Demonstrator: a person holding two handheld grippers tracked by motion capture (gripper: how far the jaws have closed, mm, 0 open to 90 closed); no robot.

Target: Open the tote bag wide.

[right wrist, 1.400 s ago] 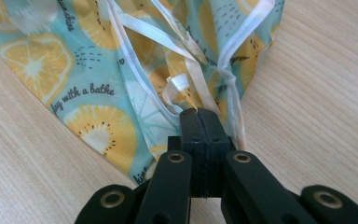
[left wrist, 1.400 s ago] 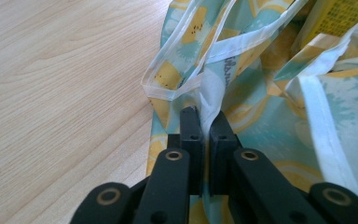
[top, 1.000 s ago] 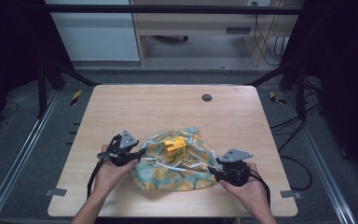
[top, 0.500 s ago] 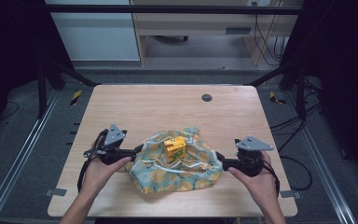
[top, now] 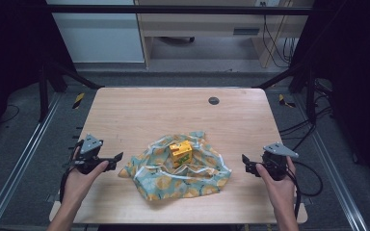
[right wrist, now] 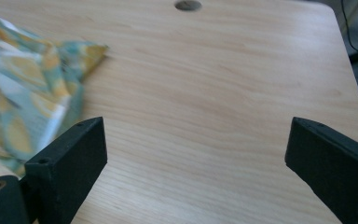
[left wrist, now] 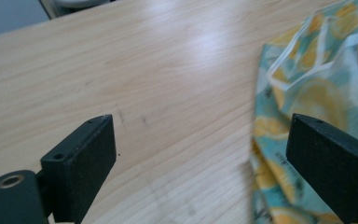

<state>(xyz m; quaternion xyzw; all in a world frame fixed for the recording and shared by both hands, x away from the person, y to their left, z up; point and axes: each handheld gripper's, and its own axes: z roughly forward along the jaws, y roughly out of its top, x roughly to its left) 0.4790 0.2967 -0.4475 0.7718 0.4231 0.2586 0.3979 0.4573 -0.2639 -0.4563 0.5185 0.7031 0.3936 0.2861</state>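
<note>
A teal cloth bag with a lemon print [top: 178, 171] lies crumpled on the wooden table [top: 139, 110], and a small yellow carton [top: 180, 152] stands upright in its open middle. My left gripper [top: 116, 158] sits just left of the bag, apart from it; its jaws have just been opening and stand open with bare wood between them [left wrist: 200, 154]. The bag's edge [left wrist: 307, 79] shows behind one jaw. My right gripper [top: 245, 163] rests off the bag's right side. Its jaws have also just been opening, open and holding nothing [right wrist: 196, 149], with the bag [right wrist: 23, 88] off to one side.
A round dark grommet [top: 214, 100] sits in the table near its far edge and shows as the grommet [right wrist: 188, 5] in the right gripper view. Metal rails [top: 19, 159] run along both sides of the table. A cabinet and cables stand beyond the far edge.
Both grippers let go of the bag's edges and drew outward, left to the left and right to the right. Their jaws went from closed on cloth to open. The bag settled around the carton.
</note>
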